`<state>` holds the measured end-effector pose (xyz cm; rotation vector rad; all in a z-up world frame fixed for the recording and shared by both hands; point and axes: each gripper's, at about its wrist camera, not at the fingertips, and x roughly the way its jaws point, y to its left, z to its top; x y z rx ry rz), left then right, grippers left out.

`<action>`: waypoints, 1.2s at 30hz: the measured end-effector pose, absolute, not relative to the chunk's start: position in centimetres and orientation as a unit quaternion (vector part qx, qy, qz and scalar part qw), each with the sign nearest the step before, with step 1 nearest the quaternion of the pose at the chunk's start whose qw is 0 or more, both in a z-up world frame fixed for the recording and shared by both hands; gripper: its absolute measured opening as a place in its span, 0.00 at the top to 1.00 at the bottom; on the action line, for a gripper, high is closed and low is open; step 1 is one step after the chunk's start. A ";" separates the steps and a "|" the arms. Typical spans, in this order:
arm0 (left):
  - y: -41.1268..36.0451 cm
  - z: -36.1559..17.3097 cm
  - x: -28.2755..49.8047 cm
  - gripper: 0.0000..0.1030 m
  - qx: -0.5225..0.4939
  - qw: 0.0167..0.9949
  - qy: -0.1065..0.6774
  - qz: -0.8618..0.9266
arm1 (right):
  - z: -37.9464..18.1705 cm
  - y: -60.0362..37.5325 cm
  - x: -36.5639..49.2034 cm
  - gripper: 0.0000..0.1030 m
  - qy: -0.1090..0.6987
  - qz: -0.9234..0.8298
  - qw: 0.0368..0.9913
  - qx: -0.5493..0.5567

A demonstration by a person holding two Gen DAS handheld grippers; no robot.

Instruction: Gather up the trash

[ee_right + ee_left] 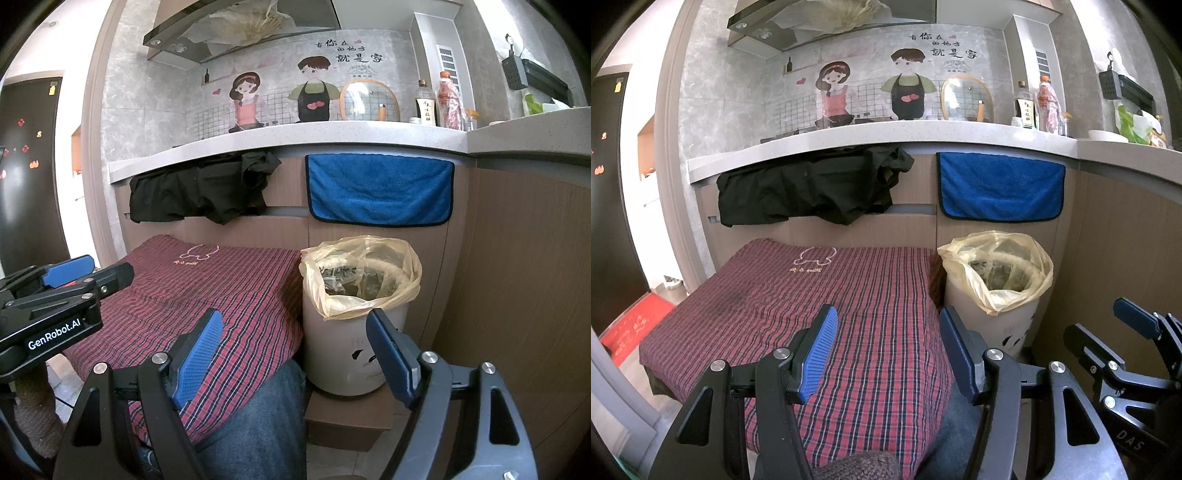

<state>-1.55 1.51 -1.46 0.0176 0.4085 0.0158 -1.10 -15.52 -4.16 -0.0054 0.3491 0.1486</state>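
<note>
While I hold both tools near my lap, this is how things lie:
Left tongs [886, 350]: apart, nothing between them, over the plaid cloth [812, 295].
Right tongs [295, 354]: apart, empty, aimed at the bin.
Trash bin [354, 332]: just right of the cloth, yellow liner [369, 273] already holding scraps; no loose trash visible.
Risk: I judge a low sweep would snag the liner and tip the bin.
Room: cabinet wall [517, 277] crowds the right; table [886, 136] edge overhangs far.

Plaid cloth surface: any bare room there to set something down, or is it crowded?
The plaid cloth is bare from the cabinet front to both open grippers, left gripper and right gripper. Crowded: the lined trash bin at its right edge, nearly full.
</note>
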 end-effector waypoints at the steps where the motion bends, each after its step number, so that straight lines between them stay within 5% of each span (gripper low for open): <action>1: 1.5 -1.5 -1.6 0.43 0.009 0.979 0.203 0.008 | -4.2 -15.5 -1.1 0.25 0.173 0.074 0.982 -0.002; 36: 1.2 -2.2 -1.6 0.43 0.007 0.977 0.215 0.000 | -3.7 -16.1 -1.1 0.25 0.167 0.067 0.984 -0.004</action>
